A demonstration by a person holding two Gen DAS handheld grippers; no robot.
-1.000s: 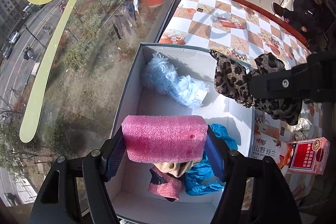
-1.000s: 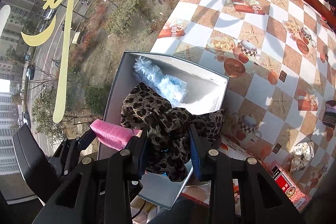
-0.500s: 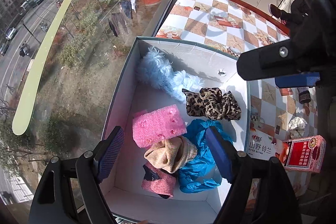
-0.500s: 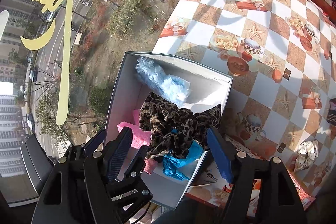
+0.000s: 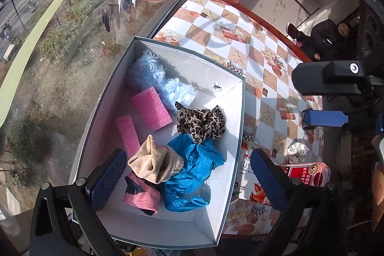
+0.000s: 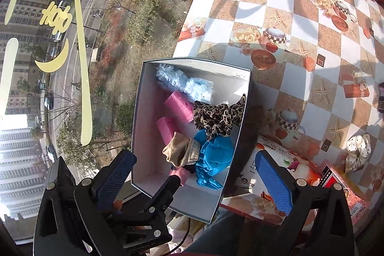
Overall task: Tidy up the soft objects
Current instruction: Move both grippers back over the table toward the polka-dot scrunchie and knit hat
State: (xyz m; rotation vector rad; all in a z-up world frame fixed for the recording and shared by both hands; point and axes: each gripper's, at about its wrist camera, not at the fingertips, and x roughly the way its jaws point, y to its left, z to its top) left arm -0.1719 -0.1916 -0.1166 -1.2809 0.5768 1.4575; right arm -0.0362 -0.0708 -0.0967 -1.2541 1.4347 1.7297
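Left wrist view: my left hand-held gripper (image 5: 187,178) hangs over the near end of the open white cardboard box (image 5: 236,136), jaws opening wide with nothing gripped. Already inside lie a fluffy pale-blue plush piece (image 5: 153,76), two pink foam blocks (image 5: 151,107), a leopard-print fabric scrunchie (image 5: 200,121), a beige knitted sock (image 5: 154,163), crumpled blue cloth (image 5: 194,169) and a pink knitted sock (image 5: 141,196). The box sits at the tabletop's window edge.

Right wrist view: my right hand-held gripper (image 6: 194,179) is likewise opening and holds nothing. A white polka-dot scrunchie (image 6: 358,151) remains out on the checked tabletop (image 6: 300,16) near its right edge, and a dark sock (image 6: 381,97) farther along; I judge these outstanding. The tabletop's middle is open; red printed cartons (image 6: 283,174) crowd the box's right wall.
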